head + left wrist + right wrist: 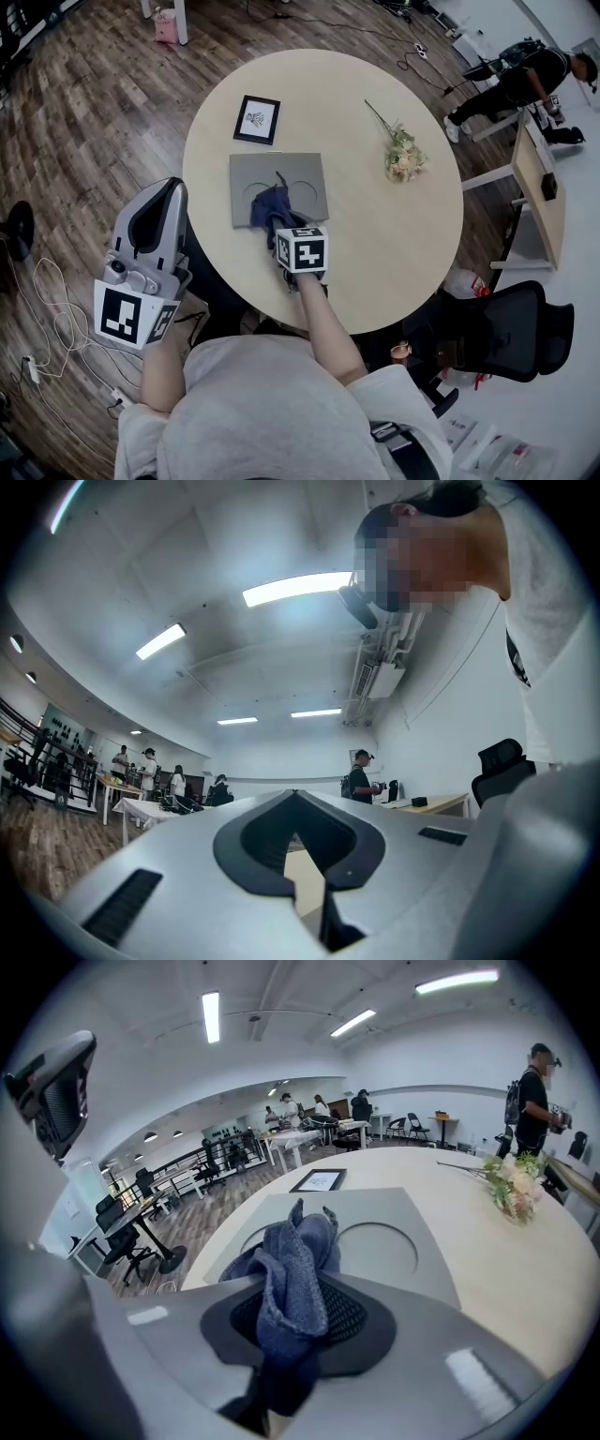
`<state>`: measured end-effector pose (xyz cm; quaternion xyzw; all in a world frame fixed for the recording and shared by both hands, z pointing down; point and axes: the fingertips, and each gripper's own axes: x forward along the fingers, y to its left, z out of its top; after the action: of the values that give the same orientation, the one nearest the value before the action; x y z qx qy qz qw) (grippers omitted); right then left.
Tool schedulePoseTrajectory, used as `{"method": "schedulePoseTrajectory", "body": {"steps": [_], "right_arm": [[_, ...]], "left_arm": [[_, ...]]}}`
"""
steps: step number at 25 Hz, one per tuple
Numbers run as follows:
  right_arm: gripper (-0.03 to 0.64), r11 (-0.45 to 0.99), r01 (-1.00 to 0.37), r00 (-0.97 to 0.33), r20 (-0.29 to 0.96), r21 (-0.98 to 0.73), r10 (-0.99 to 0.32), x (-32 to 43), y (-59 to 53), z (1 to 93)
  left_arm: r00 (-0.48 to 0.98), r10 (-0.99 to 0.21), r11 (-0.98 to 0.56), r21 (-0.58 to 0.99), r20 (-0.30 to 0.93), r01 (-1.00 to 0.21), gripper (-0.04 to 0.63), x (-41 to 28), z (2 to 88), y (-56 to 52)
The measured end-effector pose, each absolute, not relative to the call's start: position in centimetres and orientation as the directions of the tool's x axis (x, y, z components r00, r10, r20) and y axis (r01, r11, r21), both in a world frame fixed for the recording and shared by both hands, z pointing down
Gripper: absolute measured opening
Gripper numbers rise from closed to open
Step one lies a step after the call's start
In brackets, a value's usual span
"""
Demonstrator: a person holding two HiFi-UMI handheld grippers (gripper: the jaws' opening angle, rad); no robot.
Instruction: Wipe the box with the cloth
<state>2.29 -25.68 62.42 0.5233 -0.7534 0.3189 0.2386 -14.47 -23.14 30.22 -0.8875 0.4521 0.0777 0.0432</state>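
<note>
The round desk (pixel 403 244) extended ahead of the right gripper (pixel 281 225). The flat grey box (pixel 309 173) rested on the desk directly ahead of those jaws. The left gripper (pixel 172 187) was held off the desk edge, well apart from the box, with its jaws closed together and nothing between them. The right jaws were clamped on the blue cloth (pixel 291 1279), which bunched up over the box's near edge. A framed picture (pixel 257 119) and a flower sprig (pixel 404 157) lay beyond the box.
</note>
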Motion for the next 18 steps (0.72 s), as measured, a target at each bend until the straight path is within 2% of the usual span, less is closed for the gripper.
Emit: {"method": "schedulePoseTrajectory", "body": {"steps": [18], "right_arm": [[0.089, 0.076, -0.982, -0.179, 0.703, -0.175, -0.688, 14.1, -25.4, 62.8]], "left_arm": [[0.559, -0.806, -0.565, -0.032, -0.194, -0.825, 0.006, -12.5, 29.3, -20.5]]}}
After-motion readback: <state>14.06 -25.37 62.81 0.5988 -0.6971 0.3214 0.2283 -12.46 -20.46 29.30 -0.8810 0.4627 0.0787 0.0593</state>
